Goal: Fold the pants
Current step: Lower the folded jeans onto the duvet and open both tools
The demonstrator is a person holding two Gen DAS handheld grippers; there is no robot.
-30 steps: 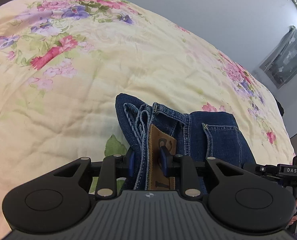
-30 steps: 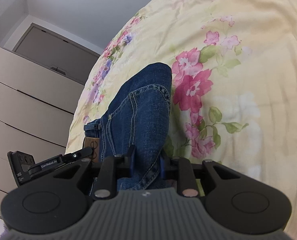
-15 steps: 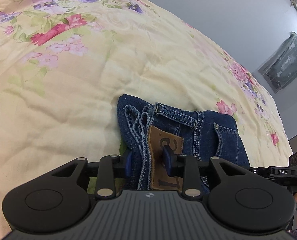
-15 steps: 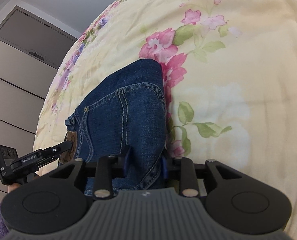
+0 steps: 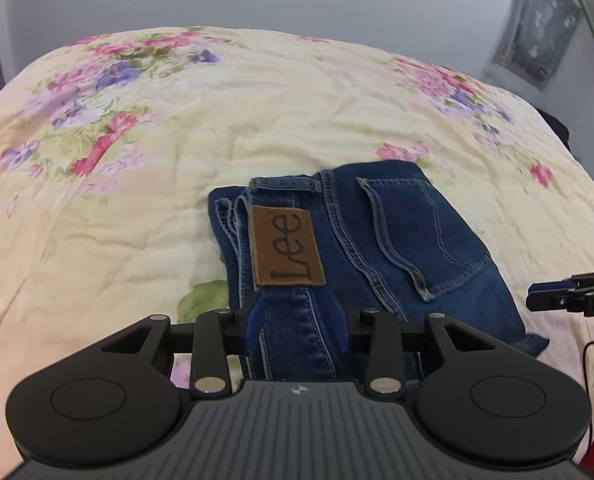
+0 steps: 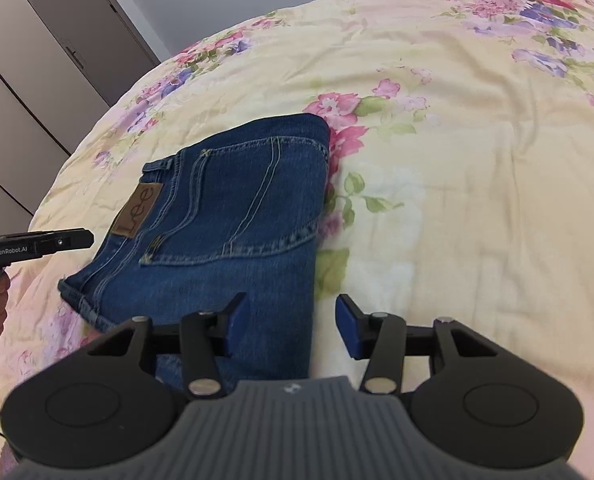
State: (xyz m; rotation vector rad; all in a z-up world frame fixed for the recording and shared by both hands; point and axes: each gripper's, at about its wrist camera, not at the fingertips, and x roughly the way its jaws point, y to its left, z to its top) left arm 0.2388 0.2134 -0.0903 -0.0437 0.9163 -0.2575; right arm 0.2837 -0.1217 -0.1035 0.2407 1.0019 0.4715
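Observation:
The blue denim pants (image 5: 381, 240) lie folded into a compact rectangle on the floral bedspread (image 5: 177, 152), back pocket and brown Lee patch (image 5: 285, 246) facing up. My left gripper (image 5: 299, 320) is open, its blue pads on either side of the waistband end, just off the cloth. In the right wrist view the pants (image 6: 225, 216) lie flat. My right gripper (image 6: 289, 322) is open over their near right edge, jaws wide apart and holding nothing. The left gripper also shows in the right wrist view (image 6: 37, 244), beside the pants.
The yellow floral bedspread (image 6: 477, 160) spreads wide around the pants. Grey wardrobe doors (image 6: 37, 48) stand beyond the bed's left side. A dark wall hanging (image 5: 537, 20) is on the far wall. The right gripper's tip (image 5: 573, 298) shows at the right edge.
Both grippers have opened and let go of the pants, then pulled back toward me. The folded pants now lie flat on the bed.

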